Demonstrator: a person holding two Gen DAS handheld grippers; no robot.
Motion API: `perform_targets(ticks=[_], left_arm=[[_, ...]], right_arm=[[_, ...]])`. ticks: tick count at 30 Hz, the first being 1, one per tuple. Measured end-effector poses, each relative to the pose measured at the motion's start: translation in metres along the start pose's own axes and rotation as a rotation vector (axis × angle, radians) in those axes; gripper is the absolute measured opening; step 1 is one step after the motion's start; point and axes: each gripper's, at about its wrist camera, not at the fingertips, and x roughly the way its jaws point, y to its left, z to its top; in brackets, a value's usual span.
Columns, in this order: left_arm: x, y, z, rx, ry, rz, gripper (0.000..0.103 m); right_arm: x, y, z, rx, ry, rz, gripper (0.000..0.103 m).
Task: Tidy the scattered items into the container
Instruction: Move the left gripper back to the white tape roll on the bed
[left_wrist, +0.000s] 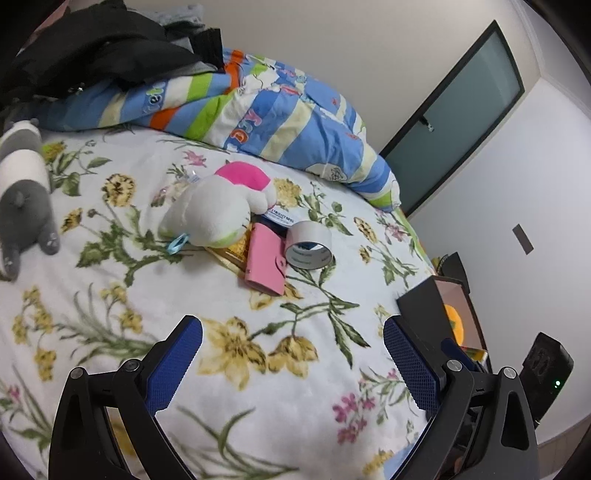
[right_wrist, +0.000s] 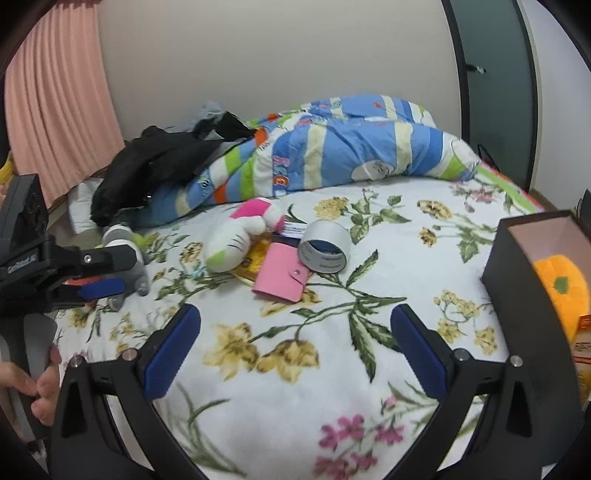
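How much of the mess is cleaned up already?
Only a little. An orange plush already sits in the dark box. Both grippers, left and right, are open and empty. The white plush, pink wallet and tape roll lie on the bed.

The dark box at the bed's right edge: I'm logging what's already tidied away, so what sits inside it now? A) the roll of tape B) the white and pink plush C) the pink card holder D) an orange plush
D: an orange plush shows inside the dark box, while the roll of tape, pink card holder and white and pink plush lie out on the floral blanket.
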Motion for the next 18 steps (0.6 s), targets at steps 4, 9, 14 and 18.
perform_targets(ticks=[4,9,14,18], left_arm=[[0.045,-0.009,0.007,0.063,0.039,0.005,0.099],[0.092,-0.028,0.009,0.199,0.020,0.018,0.099],[0.141,-0.036,0.010,0.277,0.024,0.058,0.098],[0.172,-0.021,0.020,0.212,0.046,0.010,0.093]], right_arm=[[0.035,-0.018,0.000,0.016,0.015,-0.029,0.103],[0.072,-0.038,0.002,0.016,0.008,-0.061,0.101],[0.112,-0.055,0.004,0.039,0.023,-0.053,0.090],[0.142,-0.063,0.008,0.043,0.023,-0.039,0.081]])
